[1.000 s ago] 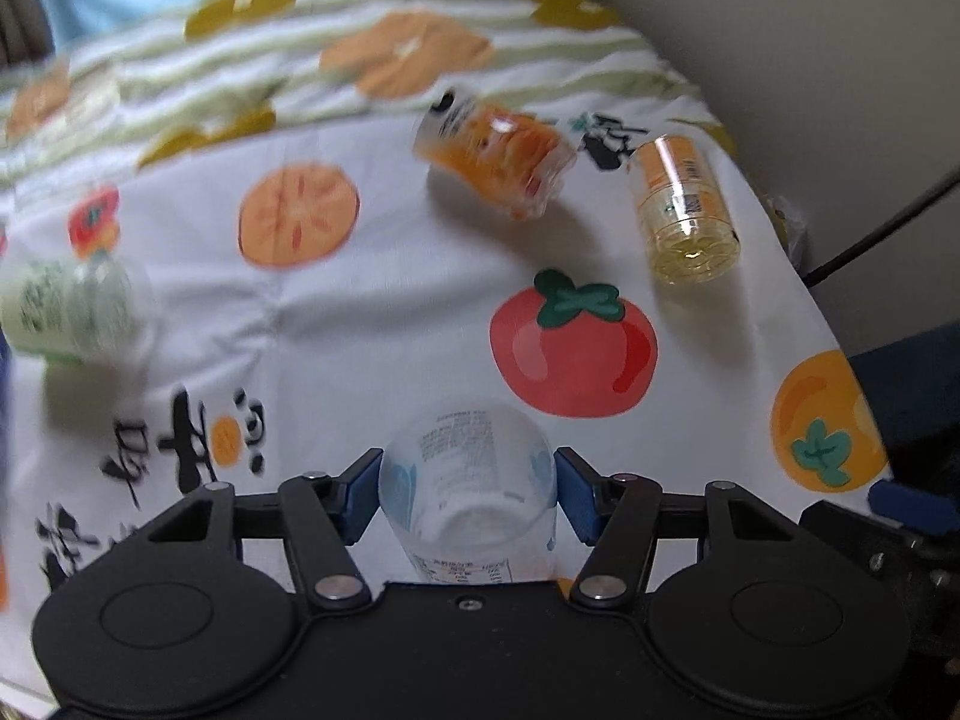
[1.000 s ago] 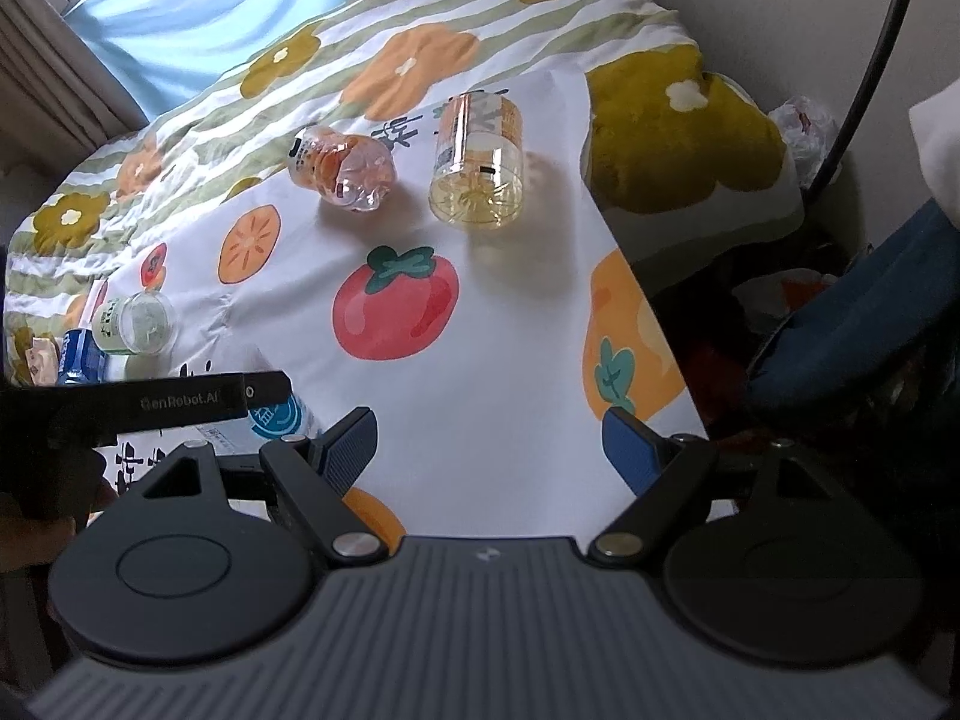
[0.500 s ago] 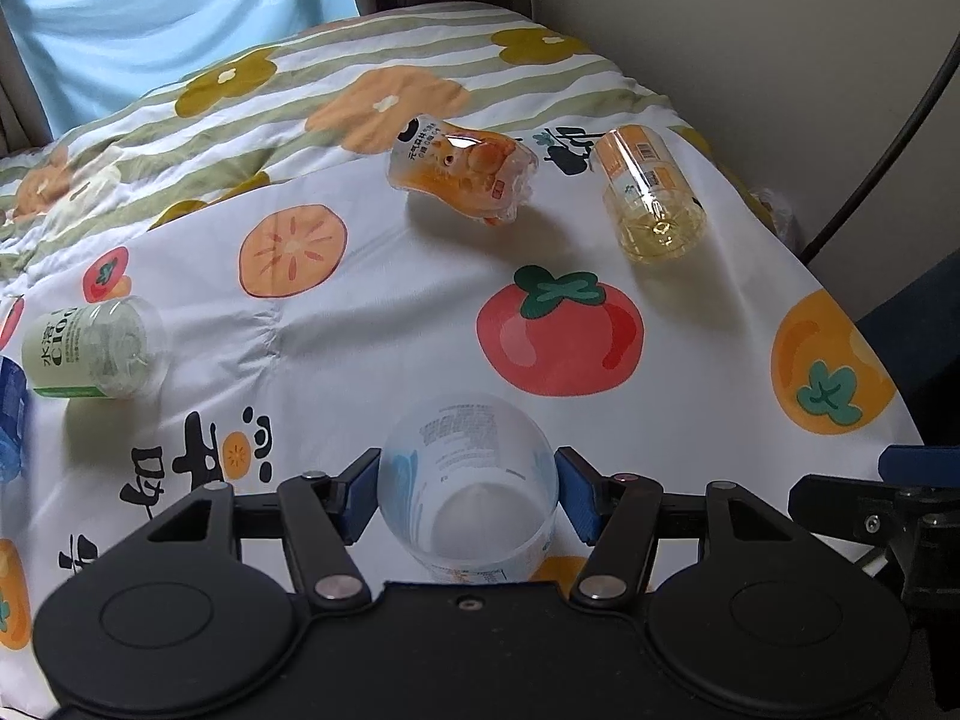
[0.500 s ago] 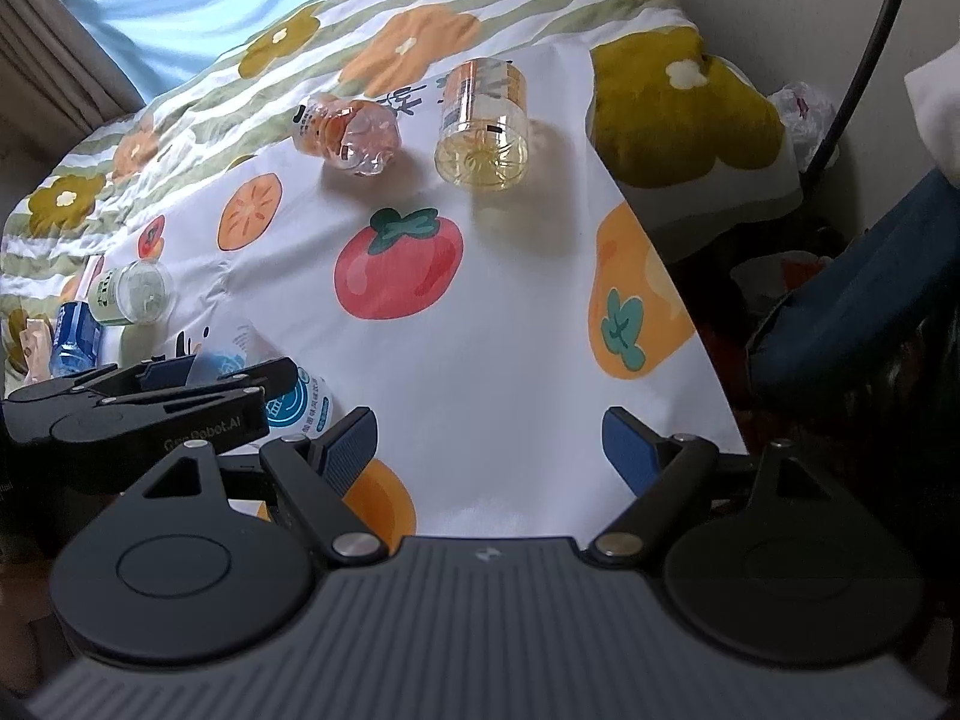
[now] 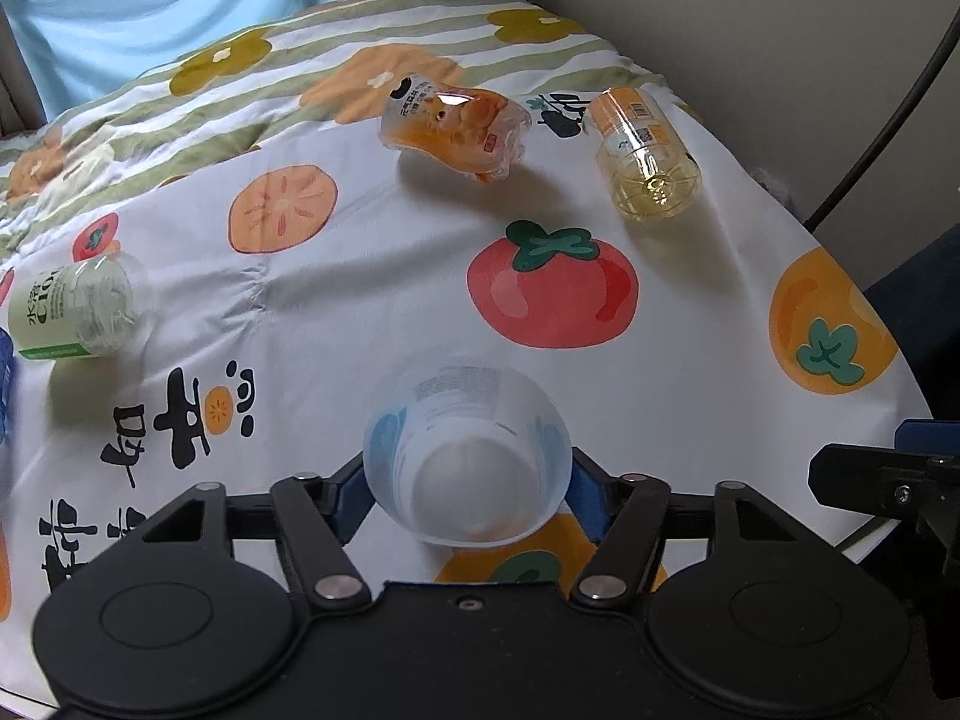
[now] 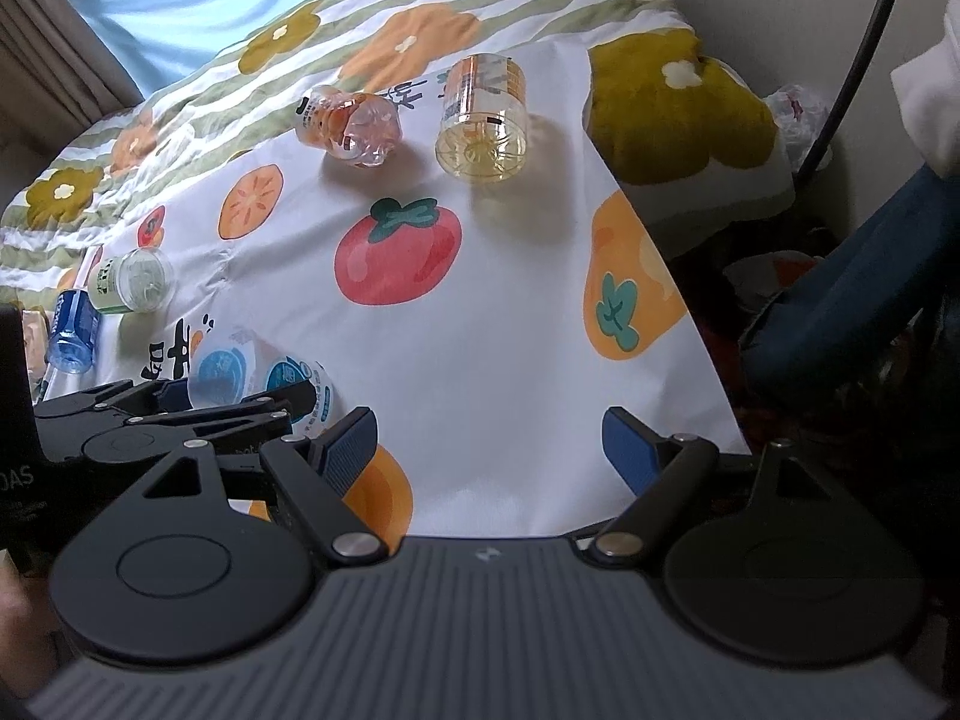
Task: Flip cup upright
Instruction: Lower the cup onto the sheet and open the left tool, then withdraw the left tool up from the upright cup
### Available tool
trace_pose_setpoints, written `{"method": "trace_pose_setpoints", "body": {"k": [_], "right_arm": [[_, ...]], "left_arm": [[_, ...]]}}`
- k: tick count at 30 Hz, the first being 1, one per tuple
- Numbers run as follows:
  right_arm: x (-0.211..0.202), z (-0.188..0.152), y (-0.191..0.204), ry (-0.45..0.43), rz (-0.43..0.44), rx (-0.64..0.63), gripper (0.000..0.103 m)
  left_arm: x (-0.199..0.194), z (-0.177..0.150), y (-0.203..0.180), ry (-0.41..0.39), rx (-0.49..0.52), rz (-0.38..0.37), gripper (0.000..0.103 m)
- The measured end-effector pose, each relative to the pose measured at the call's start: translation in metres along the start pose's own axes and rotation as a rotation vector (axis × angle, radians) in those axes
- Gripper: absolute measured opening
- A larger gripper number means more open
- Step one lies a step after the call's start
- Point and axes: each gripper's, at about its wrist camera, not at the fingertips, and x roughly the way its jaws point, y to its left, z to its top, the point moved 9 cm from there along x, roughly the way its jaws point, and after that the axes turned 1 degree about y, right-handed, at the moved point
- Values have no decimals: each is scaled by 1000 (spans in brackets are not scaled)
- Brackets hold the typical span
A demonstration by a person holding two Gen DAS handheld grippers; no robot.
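Cup (image 5: 467,453) is sitting clamped in the left tool (image 5: 468,498), mouth tilting; thin walls risk slipping or buckling while the right tool (image 6: 489,444) is gaping empty.

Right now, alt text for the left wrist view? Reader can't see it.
The left gripper is shut on a clear cup, its open mouth facing the camera, above a fruit-print cloth. Farther off, three cups lie on their sides: a green-label one at left, an orange one and a yellow one beyond.
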Motion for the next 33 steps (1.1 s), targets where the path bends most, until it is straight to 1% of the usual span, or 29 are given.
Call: {"method": "trace_pose_setpoints", "body": {"k": [2, 3, 4, 5, 10, 15, 19, 22, 23, 24, 27, 28, 33], "right_arm": [[-1, 0, 0, -2, 0, 0, 97], [-2, 0, 0, -5, 0, -1, 97], [-4, 1, 1, -8, -1, -2, 97], [-6, 1, 1, -12, -1, -3, 97], [-19, 8, 6, -43, 0, -10, 97], [-41, 17, 19, -89, 4, -30, 97], [-60, 22, 38, -118, -3, -78, 97], [-71, 24, 57, -129, -4, -120, 100], [-74, 24, 64, -136, -7, -133, 100], [-77, 24, 70, -142, -13, -146, 100], [-84, 22, 88, -165, -47, -197, 101], [-86, 21, 92, -172, -55, -211, 103], [-92, 10, 117, -211, -81, -267, 103]], "left_arm": [[-2, 1, -1, -8, 1, -1, 74], [-4, 1, -1, -11, 1, -4, 77], [-6, 2, -1, -15, 0, -6, 86], [-9, 3, -1, -22, -1, -7, 88], [-27, 4, 1, -46, 10, -14, 93], [-57, 4, 12, -79, 10, -17, 94], [-90, 2, 33, -121, -21, -12, 95], [-117, 1, 52, -164, -57, -3, 96], [-126, 0, 59, -177, -66, 6, 98], [-134, -1, 66, -190, -73, 19, 103], [-158, -6, 87, -233, -103, 56, 103], [-164, -9, 94, -238, -115, 68, 103], [-186, -24, 124, -257, -177, 112, 103]]}}
